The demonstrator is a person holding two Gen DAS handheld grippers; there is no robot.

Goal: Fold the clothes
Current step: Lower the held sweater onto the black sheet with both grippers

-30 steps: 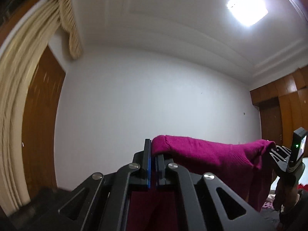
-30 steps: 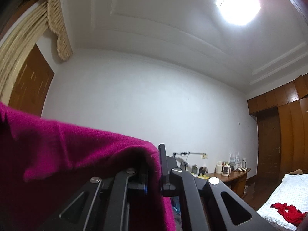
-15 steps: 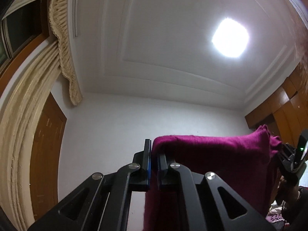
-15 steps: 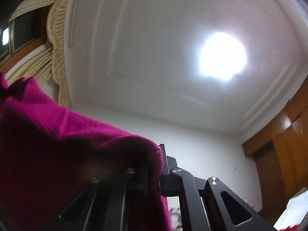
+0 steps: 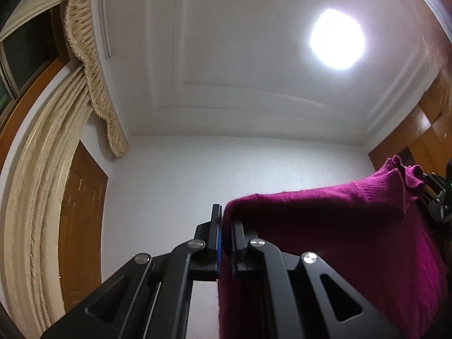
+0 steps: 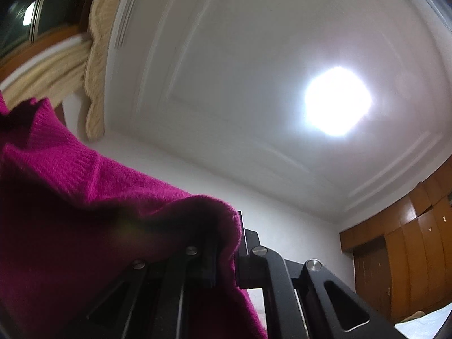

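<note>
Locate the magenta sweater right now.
Magenta sweater is held up toward the ceiling, stretched between both grippers: right of the left gripper in its view, left of the right gripper in the other.

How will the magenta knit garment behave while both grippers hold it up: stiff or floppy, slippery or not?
Probably floppy: the magenta knit garment sags and drapes between the left gripper and the right gripper. Likely not slippery, since the fuzzy knit stays pinched in narrow jaws. It seems light, though a loose grip might let it slide out.

Both wrist cams sat just behind their jaws, tilted up. Both framed the ceiling light [image 5: 336, 41] [image 6: 337, 101], curtain [image 5: 93, 82] [image 6: 96, 65] and magenta sweater [image 5: 339, 240] [image 6: 84, 212].
</note>
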